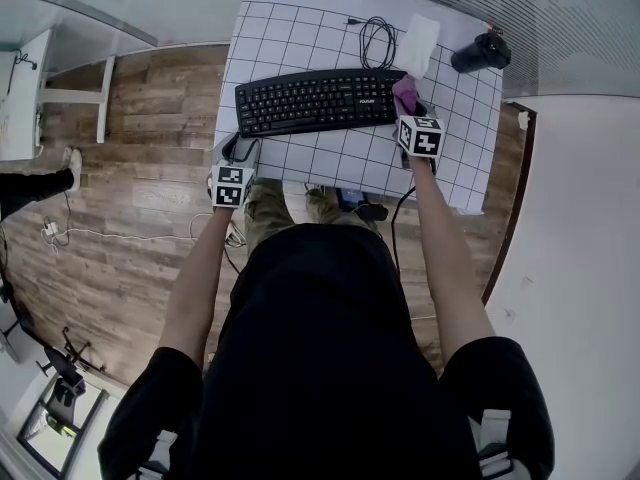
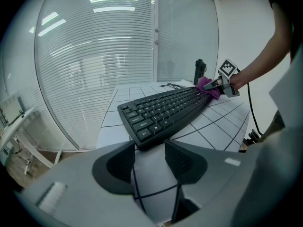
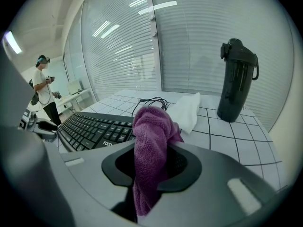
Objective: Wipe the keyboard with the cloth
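A black keyboard lies across the white gridded table; it also shows in the left gripper view and the right gripper view. My right gripper is shut on a purple cloth, whose bunched top sits at the keyboard's right end. My left gripper stands open with nothing between its fingers, just short of the keyboard's left end, at the table's near-left corner.
A black bottle stands at the back right. A white cloth and a coiled black cable lie behind the keyboard. A person stands far off at the left.
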`<state>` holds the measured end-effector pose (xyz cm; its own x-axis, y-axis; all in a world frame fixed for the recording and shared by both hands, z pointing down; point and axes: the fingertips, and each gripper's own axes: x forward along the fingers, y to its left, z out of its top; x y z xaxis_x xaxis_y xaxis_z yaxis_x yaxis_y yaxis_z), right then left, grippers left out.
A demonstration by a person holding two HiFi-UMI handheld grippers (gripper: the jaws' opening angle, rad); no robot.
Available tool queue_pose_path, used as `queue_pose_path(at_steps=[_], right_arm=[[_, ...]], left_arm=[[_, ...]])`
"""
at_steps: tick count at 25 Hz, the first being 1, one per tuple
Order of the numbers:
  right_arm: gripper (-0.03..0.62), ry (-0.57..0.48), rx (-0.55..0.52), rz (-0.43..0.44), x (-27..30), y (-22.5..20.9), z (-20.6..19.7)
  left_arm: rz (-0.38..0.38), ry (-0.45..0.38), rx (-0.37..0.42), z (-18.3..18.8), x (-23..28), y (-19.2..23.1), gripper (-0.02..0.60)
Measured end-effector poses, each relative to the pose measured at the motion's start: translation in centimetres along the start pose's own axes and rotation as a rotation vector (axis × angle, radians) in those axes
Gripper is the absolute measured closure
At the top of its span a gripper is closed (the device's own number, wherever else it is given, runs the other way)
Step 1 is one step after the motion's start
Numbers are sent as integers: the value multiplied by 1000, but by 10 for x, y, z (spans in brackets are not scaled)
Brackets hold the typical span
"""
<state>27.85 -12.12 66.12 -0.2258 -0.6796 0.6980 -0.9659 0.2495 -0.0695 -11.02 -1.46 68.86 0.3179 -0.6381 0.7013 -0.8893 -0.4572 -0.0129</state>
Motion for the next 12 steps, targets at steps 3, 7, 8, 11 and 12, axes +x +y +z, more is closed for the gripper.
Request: queue_pose_path(at_steps=[3,7,8,11,12], right_arm=[[484,-1,1,-9,0,1,0],[484,-7,10,-19,0,1,-1],[484,-8,12,-21,0,1,-1],[485,-10,17,-25,0,2,0],[485,-10,18,-26,-1,2,0]], left_arm=[[1,-2,1,0,0,0,408],[4,-3,5,0,0,0,408],[4,-4,5,0,0,0,408],[5,-4,6,0,-1,0,408],[5,-4,6,0,-1,0,408]])
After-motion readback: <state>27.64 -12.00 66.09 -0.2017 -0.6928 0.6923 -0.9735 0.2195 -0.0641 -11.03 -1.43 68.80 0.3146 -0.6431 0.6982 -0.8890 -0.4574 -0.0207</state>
